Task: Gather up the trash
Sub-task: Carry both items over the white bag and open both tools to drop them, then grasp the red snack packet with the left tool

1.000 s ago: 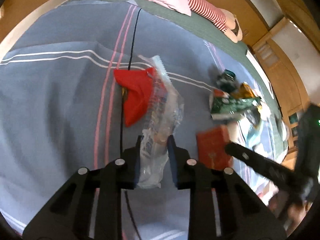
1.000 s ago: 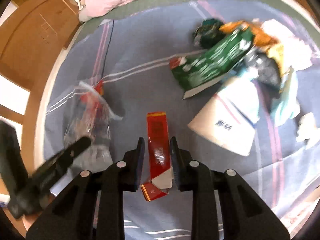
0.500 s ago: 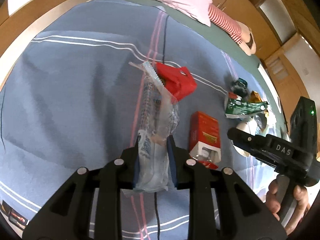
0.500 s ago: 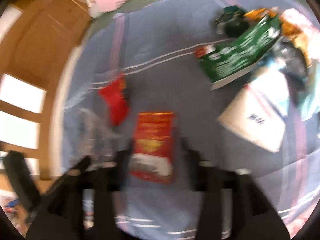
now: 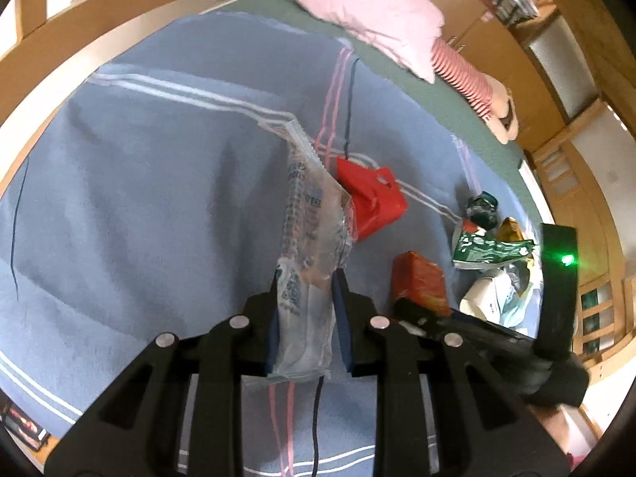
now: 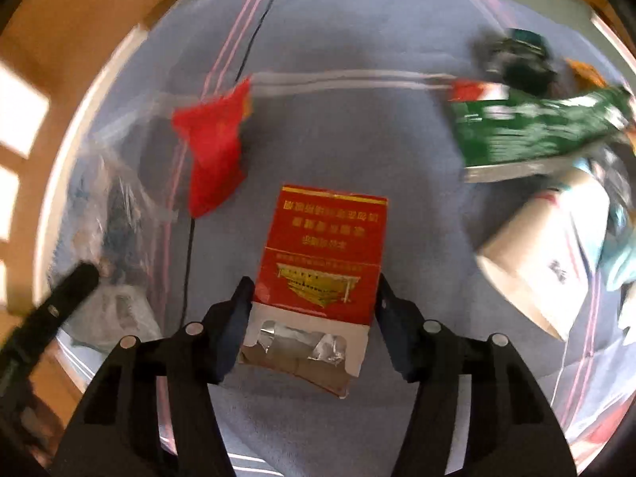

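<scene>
Left gripper point(image 5: 305, 310) is clamped on a clear wrapper point(image 5: 308, 246), jaws pressed in on both sides of its lower end; the wrapper rises from between the fingers toward frame centre, its serrated top edge leaning upper left. Behind it, just right of centre, a red bag point(image 5: 371, 194) lies crumpled on the blue blanket point(image 5: 139, 198), right beside the wrapper's upper half.

Over to the right wrist view: right gripper point(image 6: 314, 310) has its jaws spread wide, one on each side of a red pack point(image 6: 322, 254) in the lower middle of the frame. The left finger sits at the pack's edge, the right one likewise; whether they actually press it, I cannot tell. The pack's torn end, foil showing, points down toward the camera.

In the left view the same pack point(image 5: 417, 282) sits lower right, with the right gripper's dark body point(image 5: 556, 278) beyond it.

Right side of both frames: a green packet point(image 6: 532, 131), a white bag point(image 6: 544, 254) below it, more litter bunched at the edge. Upper frame of the left view, a pink pillow point(image 5: 369, 12).
</scene>
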A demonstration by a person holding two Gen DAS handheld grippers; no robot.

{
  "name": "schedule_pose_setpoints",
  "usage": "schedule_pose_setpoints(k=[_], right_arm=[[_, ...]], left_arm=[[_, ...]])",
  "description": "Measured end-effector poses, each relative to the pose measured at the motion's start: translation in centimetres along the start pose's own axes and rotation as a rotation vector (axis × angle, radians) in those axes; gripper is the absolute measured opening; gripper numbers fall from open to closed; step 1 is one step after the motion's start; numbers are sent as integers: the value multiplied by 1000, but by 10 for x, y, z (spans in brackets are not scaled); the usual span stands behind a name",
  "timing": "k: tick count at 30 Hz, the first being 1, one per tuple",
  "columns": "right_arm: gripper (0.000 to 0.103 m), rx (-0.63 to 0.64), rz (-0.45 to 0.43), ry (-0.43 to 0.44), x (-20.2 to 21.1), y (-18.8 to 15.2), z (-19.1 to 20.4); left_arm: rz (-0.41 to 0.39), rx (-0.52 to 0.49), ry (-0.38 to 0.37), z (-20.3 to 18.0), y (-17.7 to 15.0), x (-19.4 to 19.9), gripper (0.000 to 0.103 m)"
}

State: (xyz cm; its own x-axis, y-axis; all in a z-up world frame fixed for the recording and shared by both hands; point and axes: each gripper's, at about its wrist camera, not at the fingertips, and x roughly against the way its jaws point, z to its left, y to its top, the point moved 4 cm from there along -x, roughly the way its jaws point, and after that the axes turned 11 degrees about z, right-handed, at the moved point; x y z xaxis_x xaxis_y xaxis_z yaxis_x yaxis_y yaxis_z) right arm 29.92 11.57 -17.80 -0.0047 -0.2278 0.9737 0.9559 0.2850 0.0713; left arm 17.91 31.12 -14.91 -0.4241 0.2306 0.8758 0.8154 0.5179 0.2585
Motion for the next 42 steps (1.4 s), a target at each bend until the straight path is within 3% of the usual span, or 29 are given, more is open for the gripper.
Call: schedule_pose_setpoints(k=[2, 4, 7, 8, 11, 13, 15, 17, 19, 22, 26, 29, 31, 32, 33, 35, 39, 42], right_arm=[[60, -80, -69, 84, 27, -7, -18], [60, -102, -217, 180, 72, -29, -42], [60, -57, -392, 110, 128, -88, -89], [60, -54, -413, 93, 140, -105, -105], [60, -107, -451, 48, 172, -179, -175], [60, -189, -438, -14, 182, -233, -224], [60, -268, -398, -82, 177, -261, -260], [60, -340, -359, -87, 176, -295, -285], [60, -380, -315, -78, 176, -321, -302], [61, -438, -234, -86, 166, -351, -320], [65, -489, -147, -44, 147, -374, -333], [75, -596, -257, -41, 170, -382, -354], [80, -660, -362, -13, 195, -385, -366], [81, -662, -387, -4, 200, -384, -368], [82, -655, -412, 4, 206, -381, -367], [83, -644, -430, 11, 209, -376, -365], [83, -608, -424, 71, 200, -364, -355], [83, -568, -404, 69, 192, -344, -344]], left_arm=[[-14, -31, -21, -9, 2, 2, 24], [-29, -78, -65, -25, 0, 5, 24], [-51, -169, -88, -49, -6, 7, 23], [-61, -204, -91, -58, -9, 9, 23], [-72, -270, -98, -86, -20, 16, 23], [-64, -266, -157, -112, -32, 30, 23], [-102, -372, -222, -162, -59, 58, 23], [-107, -459, -256, -204, -88, 70, 23], [-51, -560, -341, -248, -129, 73, 23], [133, -687, -453, -298, -194, 50, 23], [352, -755, -456, -327, -265, 1, 23], [490, -858, -433, -342, -310, -25, 23], [538, -937, -381, -342, -339, -35, 32], [545, -954, -370, -344, -345, -36, 43], [550, -966, -359, -345, -350, -37, 61], [521, -949, -349, -342, -345, -34, 77], [426, -820, -436, -335, -286, -7, 85], [211, -688, -422, -304, -194, 26, 88]])
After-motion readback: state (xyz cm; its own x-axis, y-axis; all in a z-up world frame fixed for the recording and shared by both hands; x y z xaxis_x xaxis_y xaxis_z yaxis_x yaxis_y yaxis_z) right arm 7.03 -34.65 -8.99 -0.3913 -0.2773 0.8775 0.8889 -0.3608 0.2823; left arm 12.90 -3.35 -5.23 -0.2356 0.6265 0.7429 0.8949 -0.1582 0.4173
